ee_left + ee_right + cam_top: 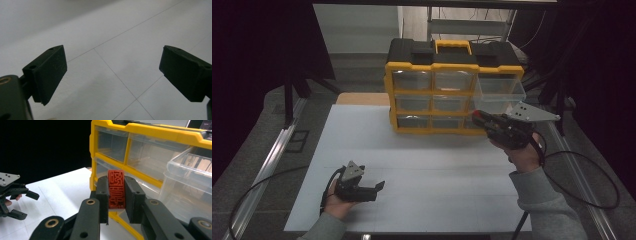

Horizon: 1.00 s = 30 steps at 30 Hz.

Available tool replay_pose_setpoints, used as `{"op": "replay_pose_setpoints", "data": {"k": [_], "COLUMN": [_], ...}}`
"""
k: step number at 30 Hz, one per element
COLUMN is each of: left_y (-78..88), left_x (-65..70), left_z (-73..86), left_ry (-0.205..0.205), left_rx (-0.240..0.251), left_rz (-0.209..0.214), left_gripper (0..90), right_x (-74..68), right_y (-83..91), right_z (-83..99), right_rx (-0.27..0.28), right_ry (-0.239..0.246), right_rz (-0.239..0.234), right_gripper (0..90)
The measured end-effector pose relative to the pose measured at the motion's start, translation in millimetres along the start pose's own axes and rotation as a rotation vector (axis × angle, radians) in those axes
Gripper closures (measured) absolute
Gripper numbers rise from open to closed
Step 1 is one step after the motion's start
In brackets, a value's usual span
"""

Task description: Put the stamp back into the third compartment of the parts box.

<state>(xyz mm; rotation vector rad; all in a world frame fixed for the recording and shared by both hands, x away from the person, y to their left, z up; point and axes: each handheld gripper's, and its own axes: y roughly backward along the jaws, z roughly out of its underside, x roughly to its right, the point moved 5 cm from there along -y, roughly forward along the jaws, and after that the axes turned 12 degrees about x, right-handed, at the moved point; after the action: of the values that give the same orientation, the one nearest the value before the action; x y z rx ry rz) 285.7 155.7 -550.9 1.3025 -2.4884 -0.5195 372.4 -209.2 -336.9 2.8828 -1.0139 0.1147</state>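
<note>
The right gripper (116,195) is clamped on a red block (116,189) with raised carved lines on its face; the block stands upright between the two black pads, its top rising a little above them. In the high view this gripper (478,118) is held in the air at the right side of the table (422,165), its tip just in front of the lower right corner of a yellow organizer (454,92), with the red block (476,115) showing as a small red spot at the jaw tips. The organizer has a black top with a yellow handle and three rows of clear drawers. One clear drawer (500,91) at the upper right is pulled out towards the person, and the block is near it, just below and in front of its open mouth; in the right gripper view that drawer (190,182) sits to the right of the block. The left gripper (379,186) rests low on the table near the front left edge, well apart from the organizer, its jaws spread wide with only the bare white surface between them, as the left gripper view (112,72) shows.
</note>
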Motion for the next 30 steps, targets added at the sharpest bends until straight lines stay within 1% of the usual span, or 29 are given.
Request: {"op": "replay_pose_setpoints", "data": {"k": [8,11,15,24,29,30], "left_y": [-0.2,-0.2,-0.2,-0.8,-0.5,-0.8], "left_x": [-0.1,-0.2,-0.2,0.1,-0.4,-0.2], "left_z": [0.1,0.1,0.1,0.0,0.0,0.0], "left_ry": [-0.001,-0.001,-0.001,0.001,0.000,0.002], "left_rx": [0.000,0.000,0.000,0.003,0.002,0.003], "left_rz": [0.000,0.000,0.000,0.000,0.000,0.000], "left_gripper": [8.3,8.3,8.3,8.3,8.3,8.3], "right_x": [2.1,3.7,6.6,11.9,16.7,19.5], "right_y": [-2.1,-3.4,-4.0,-5.0,-7.2,-9.0], "right_z": [-9.4,-13.0,-17.5,-30.7,-38.8,-41.1], "right_rx": [0.007,0.010,0.018,0.041,0.047,0.048], "right_ry": [0.009,-0.002,-0.007,-0.008,-0.003,-0.002], "right_rz": [0.002,-0.003,0.002,0.018,0.034,0.043], "right_gripper": [74.6,74.6,74.7,74.6,74.6,74.6]}}
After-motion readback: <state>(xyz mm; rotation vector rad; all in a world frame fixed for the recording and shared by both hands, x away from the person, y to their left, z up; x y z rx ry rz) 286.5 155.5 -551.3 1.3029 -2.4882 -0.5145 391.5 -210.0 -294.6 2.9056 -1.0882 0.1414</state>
